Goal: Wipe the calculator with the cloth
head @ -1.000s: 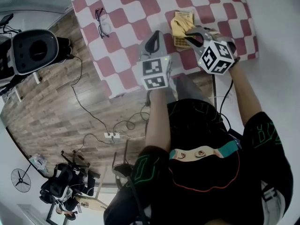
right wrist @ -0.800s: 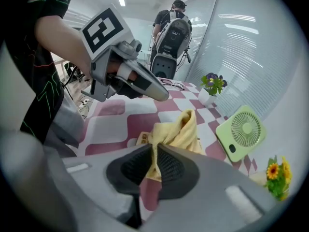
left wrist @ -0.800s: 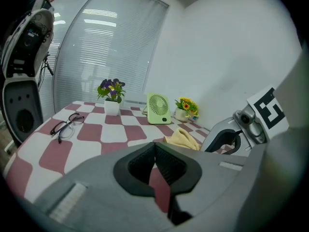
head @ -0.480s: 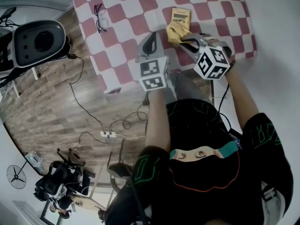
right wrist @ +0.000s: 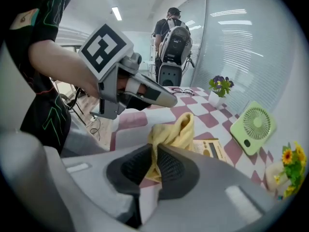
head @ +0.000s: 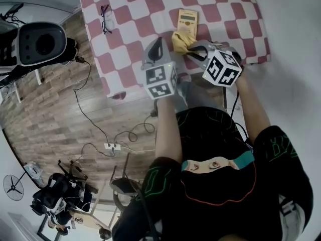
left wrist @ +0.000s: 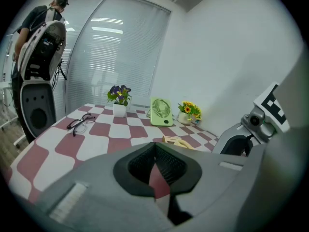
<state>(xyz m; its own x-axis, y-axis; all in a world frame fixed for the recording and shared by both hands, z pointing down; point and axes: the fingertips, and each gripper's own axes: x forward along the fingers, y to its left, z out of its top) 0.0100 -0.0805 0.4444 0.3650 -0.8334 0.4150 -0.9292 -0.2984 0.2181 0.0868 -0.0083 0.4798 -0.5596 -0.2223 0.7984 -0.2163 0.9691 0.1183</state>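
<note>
**Yellow cloth (head: pixel 181 39) drawn back off the tan calculator (head: pixel 187 18)**

Since a second ago the cloth has come off the calculator and back toward the near edge, and the whole calculator face now shows.

Head view: the calculator lies flat on the red-and-white checked tabletop (head: pixel 131 28). The cloth is bunched just at its near end, in the tips of the right gripper (head: pixel 190 46). The left gripper (head: pixel 159 40) hovers beside it on the left, and black-framed glasses (head: pixel 107 18) sit well apart toward the left edge.

Left gripper view: the left gripper (left wrist: pixel 155 151) has its pads pressed together with nothing between them. Ahead are the glasses (left wrist: pixel 80 123), a green desk fan (left wrist: pixel 161 111) and the cloth (left wrist: pixel 179 140).

Right gripper view: the right gripper (right wrist: pixel 155 164) is pinching the cloth (right wrist: pixel 172 133), which stands up in a peak above the pads. The calculator (right wrist: pixel 213 149) lies just beyond on the right, and the fan (right wrist: pixel 254 124) is farther off.
</note>
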